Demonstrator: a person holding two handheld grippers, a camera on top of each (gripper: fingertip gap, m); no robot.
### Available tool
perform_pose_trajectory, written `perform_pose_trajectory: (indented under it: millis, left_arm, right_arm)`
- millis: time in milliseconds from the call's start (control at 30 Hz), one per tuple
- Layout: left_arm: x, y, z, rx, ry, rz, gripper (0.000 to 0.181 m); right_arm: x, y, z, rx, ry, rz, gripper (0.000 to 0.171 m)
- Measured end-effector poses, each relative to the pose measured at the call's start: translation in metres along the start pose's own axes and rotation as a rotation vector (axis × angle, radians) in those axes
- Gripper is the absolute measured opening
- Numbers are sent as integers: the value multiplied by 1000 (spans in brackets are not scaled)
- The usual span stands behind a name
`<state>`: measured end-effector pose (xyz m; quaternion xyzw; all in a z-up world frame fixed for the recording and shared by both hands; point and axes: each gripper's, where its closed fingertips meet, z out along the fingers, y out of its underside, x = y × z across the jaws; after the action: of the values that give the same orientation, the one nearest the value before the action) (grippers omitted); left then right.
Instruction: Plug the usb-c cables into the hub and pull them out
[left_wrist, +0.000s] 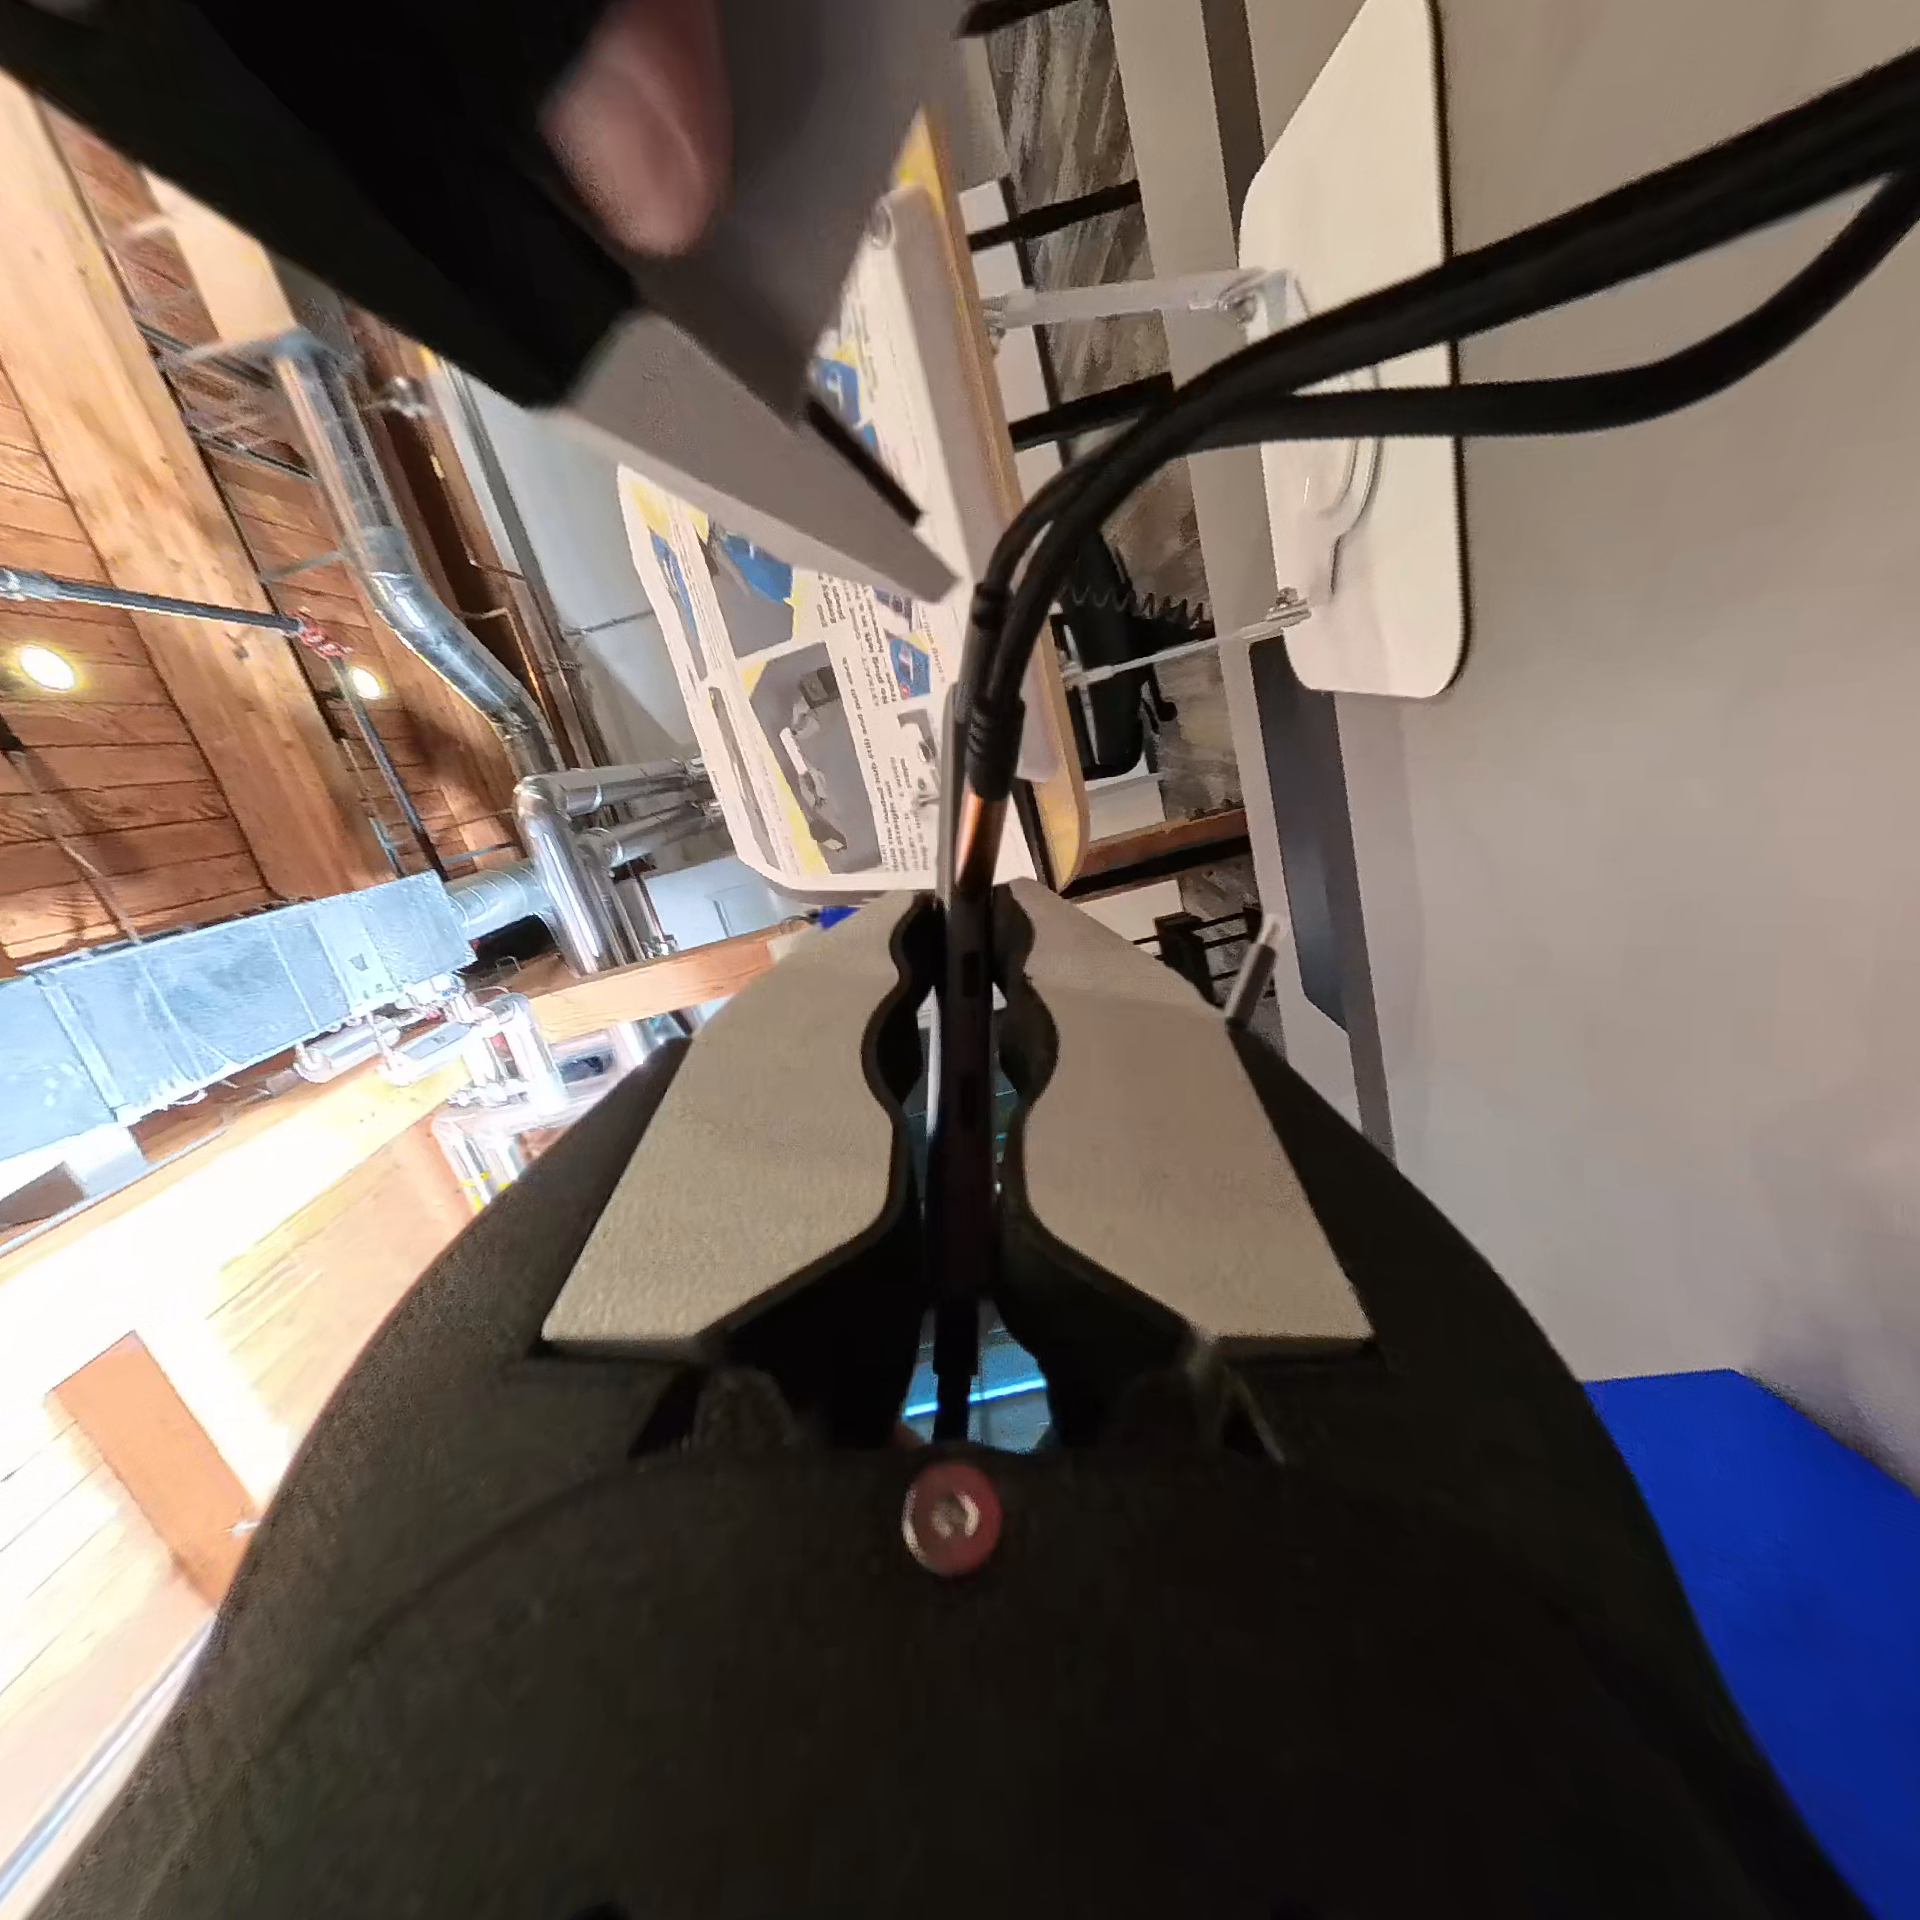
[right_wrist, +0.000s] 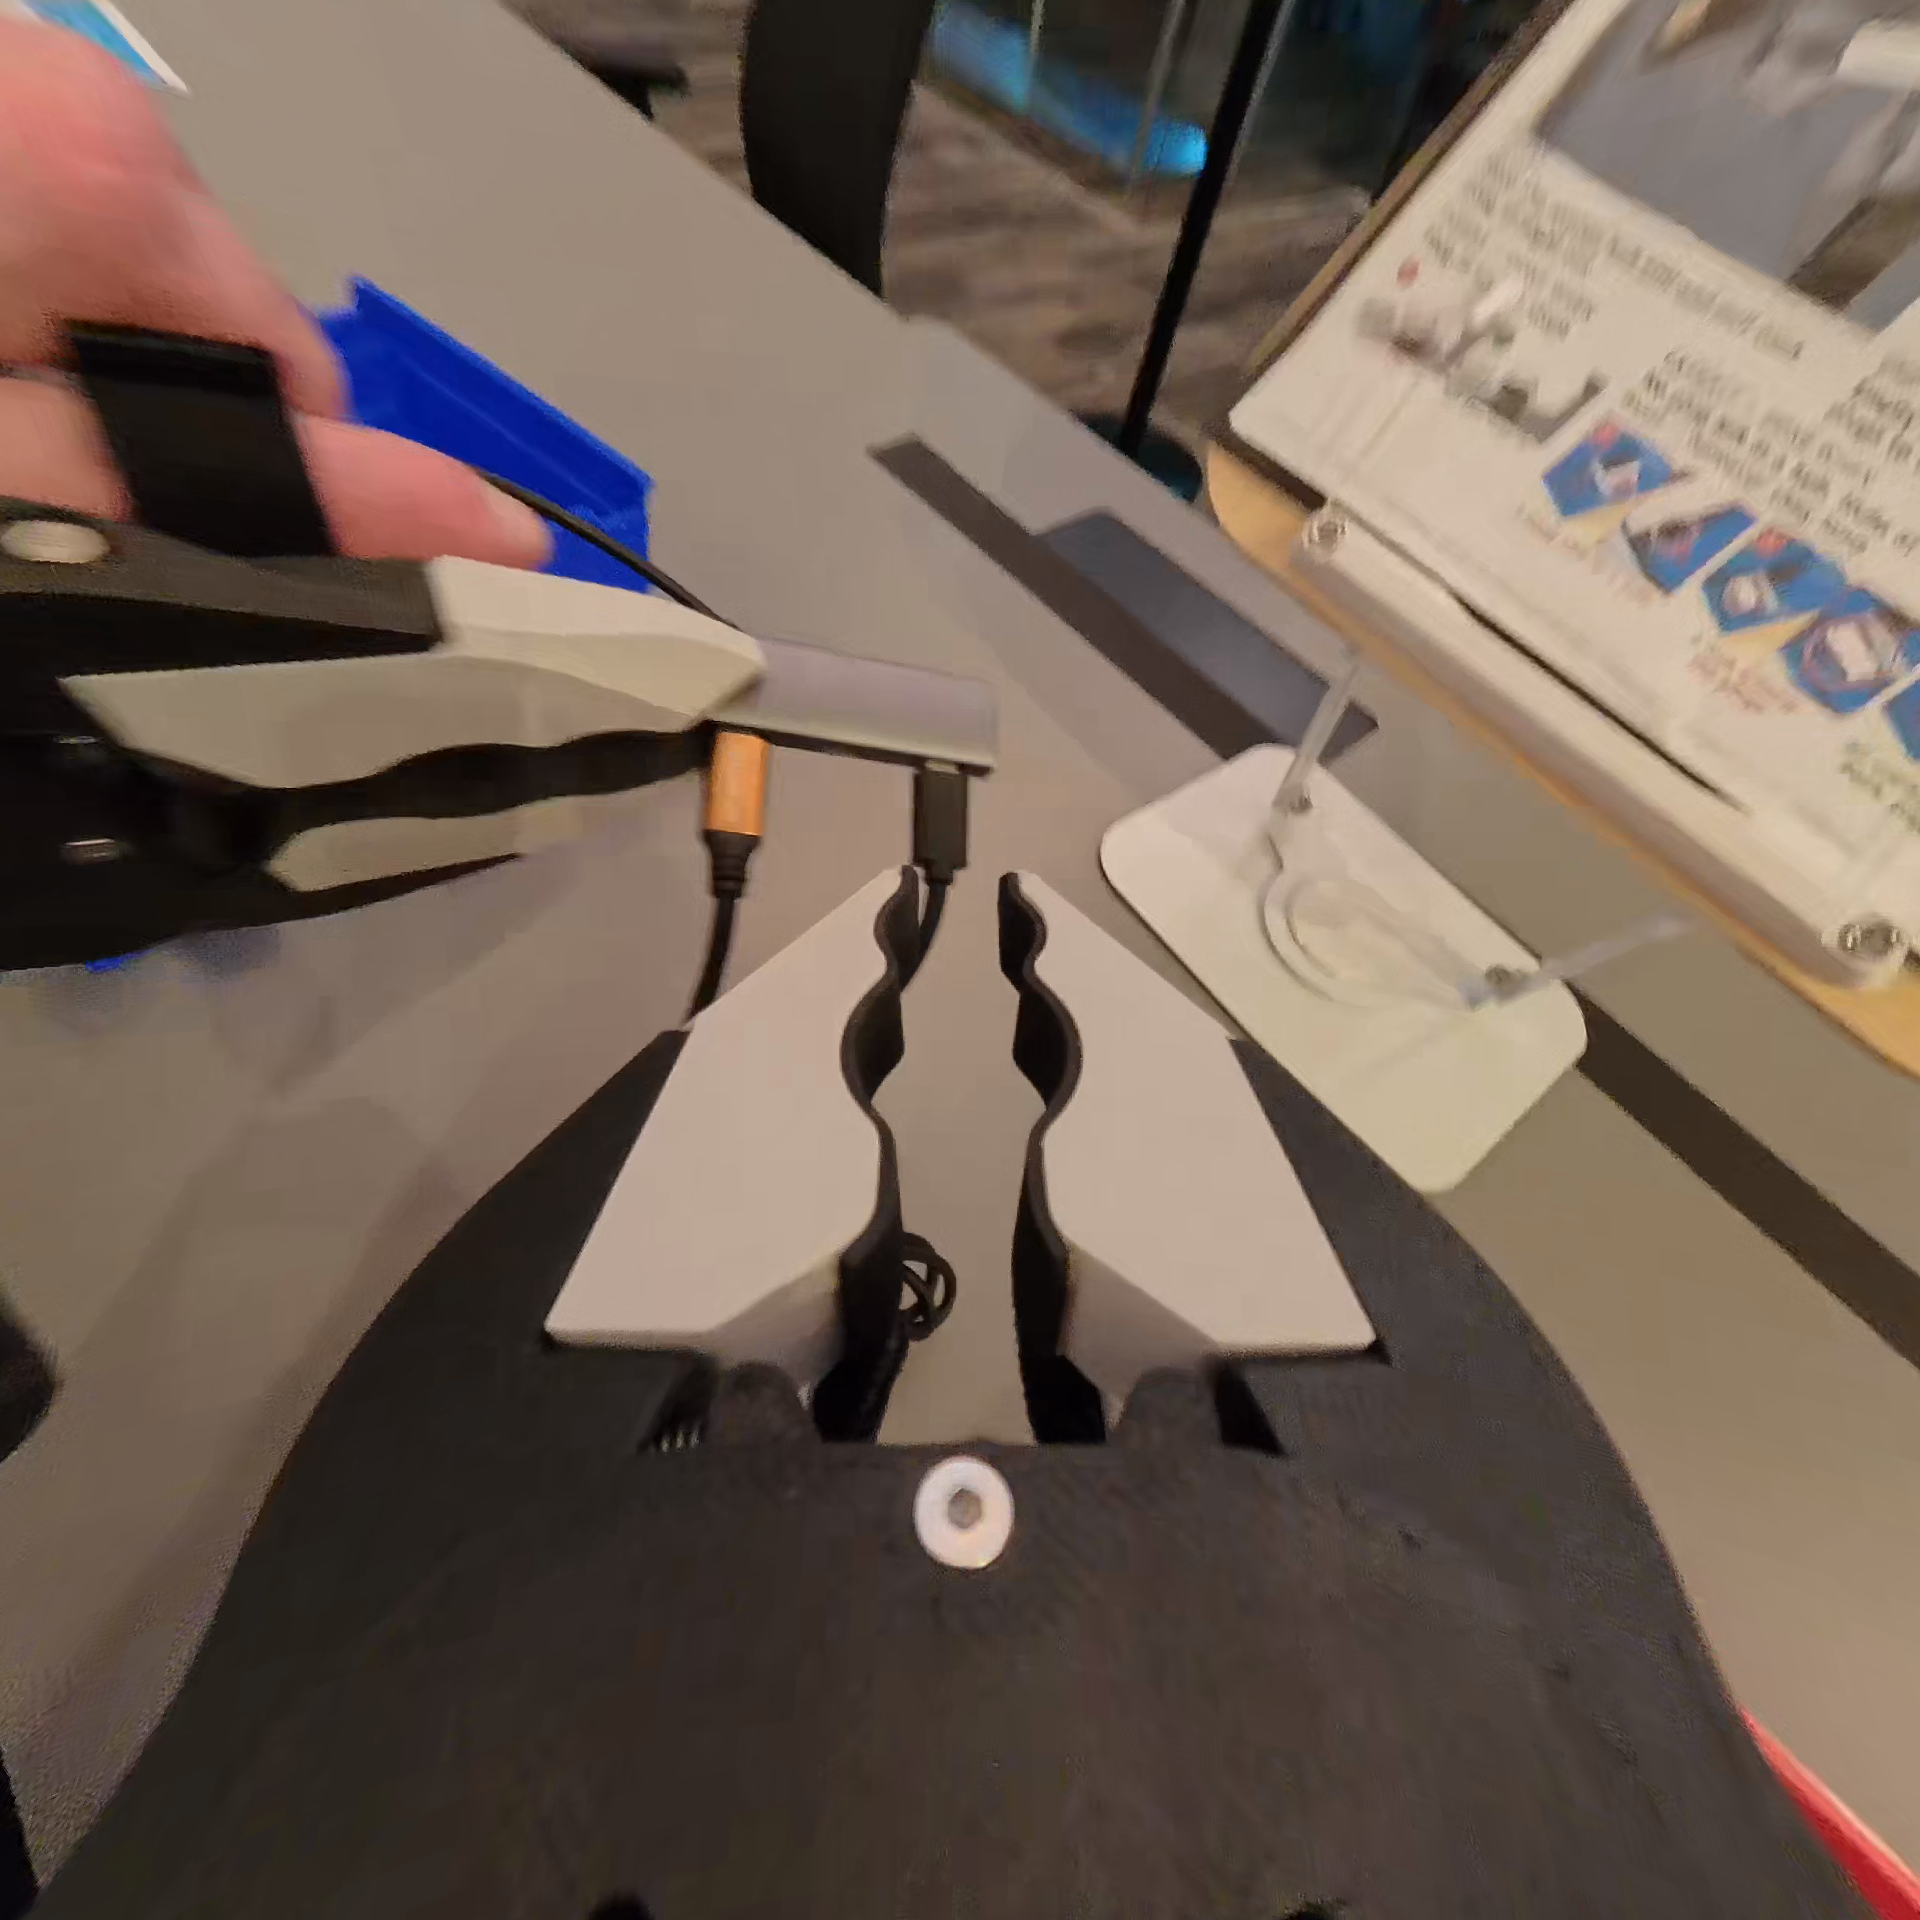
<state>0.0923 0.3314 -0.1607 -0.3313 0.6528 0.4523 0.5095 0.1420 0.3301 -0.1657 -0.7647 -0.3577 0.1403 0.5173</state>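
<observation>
In the right wrist view, my left gripper (right_wrist: 727, 691) is shut on one end of the flat grey hub (right_wrist: 883, 712) and holds it above the table. Two cables hang plugged into the hub's lower edge: one with a copper plug (right_wrist: 736, 784), one with a black plug (right_wrist: 940, 816). My right gripper (right_wrist: 958, 896) is open and empty, its tips just below the black plug. In the left wrist view the left gripper (left_wrist: 961, 920) clamps the hub edge-on (left_wrist: 961, 1049), with the copper plug (left_wrist: 982, 831) and black cables (left_wrist: 1351, 353) running off beyond it. One right finger (left_wrist: 748, 436) shows, blurred.
A blue bin (right_wrist: 488, 436) sits on the grey table (right_wrist: 623, 260) behind the left gripper. An instruction board (right_wrist: 1610, 416) on a clear stand with a white base (right_wrist: 1382, 1060) stands to the right. A person's hand (right_wrist: 156, 260) holds the left gripper. Slack cable (right_wrist: 925, 1288) lies coiled on the table. Spacing between my two grippers at the tips: around 5 cm. It is some 30 cm from my right tips to the white base (right_wrist: 1382, 1060).
</observation>
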Motion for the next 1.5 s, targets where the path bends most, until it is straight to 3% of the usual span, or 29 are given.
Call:
perform_pose_trajectory:
  millis: [67,267,600,833,1300,1433,1500]
  left_arm:
    - [2,4,3,-13,27,-16,10]
    - [7,3,3,6,126,-147,9]
    - [0,-1,-4,44,124,-280,10]
    - [3,0,-2,44,155,-372,9]
    - [14,-6,1,122,253,-515,10]
    - [20,-5,7,104,254,-504,10]
    - [20,-3,9,101,256,-521,9]
  right_arm:
    - [-12,-12,-9,81,-51,17,12]
    - [-37,-7,3,108,-134,78,14]
    - [-45,-13,13,257,-199,257,13]
    - [-42,-14,14,313,-112,248,10]
    - [-40,-6,16,269,-108,181,9]
    - [-37,-6,20,184,106,94,9]
    - [-37,-8,21,188,116,115,9]
